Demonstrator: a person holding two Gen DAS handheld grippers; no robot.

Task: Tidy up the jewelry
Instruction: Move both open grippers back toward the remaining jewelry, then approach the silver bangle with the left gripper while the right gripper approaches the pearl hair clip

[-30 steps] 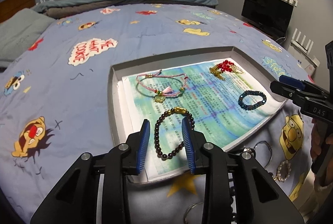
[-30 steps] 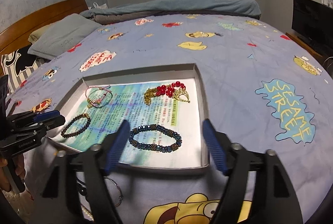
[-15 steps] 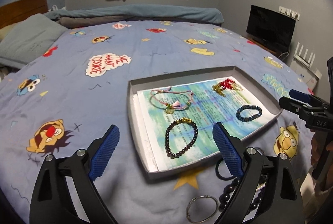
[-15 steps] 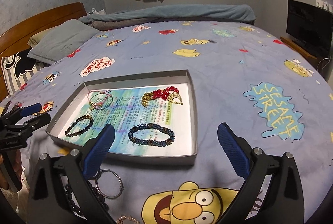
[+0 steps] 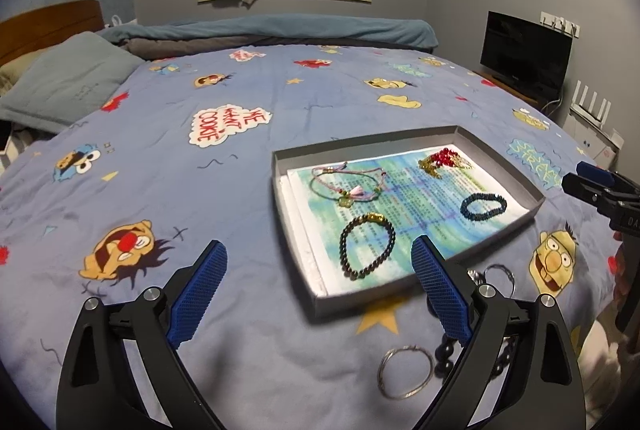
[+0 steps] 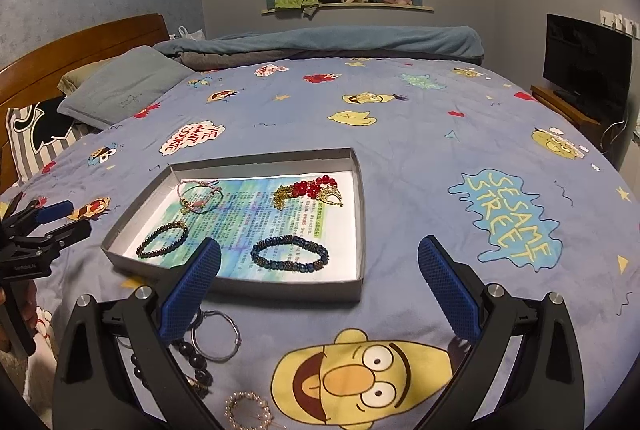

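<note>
A grey tray [image 5: 404, 141] [image 6: 362, 214] lies on the bed with a printed sheet inside. It holds a dark bead bracelet [image 5: 367, 246] [image 6: 162, 239], a blue bead bracelet [image 5: 483, 206] [image 6: 289, 253], a pink cord bracelet [image 5: 347, 182] [image 6: 200, 193] and a red and gold piece [image 5: 443, 159] [image 6: 310, 189]. A silver ring [image 5: 406, 371] [image 6: 216, 335], black beads [image 6: 192, 357] and a pearl bracelet [image 6: 248, 410] lie on the blanket in front of the tray. My left gripper [image 5: 320, 294] is open and empty, short of the tray. My right gripper [image 6: 320, 290] is open and empty.
The bed has a blue Sesame Street blanket [image 5: 200, 190]. A grey pillow [image 6: 120, 90] and wooden headboard [image 6: 80, 42] are at the far left. A black TV [image 5: 526, 50] stands at the right. The left gripper shows in the right wrist view [image 6: 44, 226].
My left gripper opened and let go of the dark bead bracelet in the tray. Both grippers drew back from the tray; the right one opened wider.
</note>
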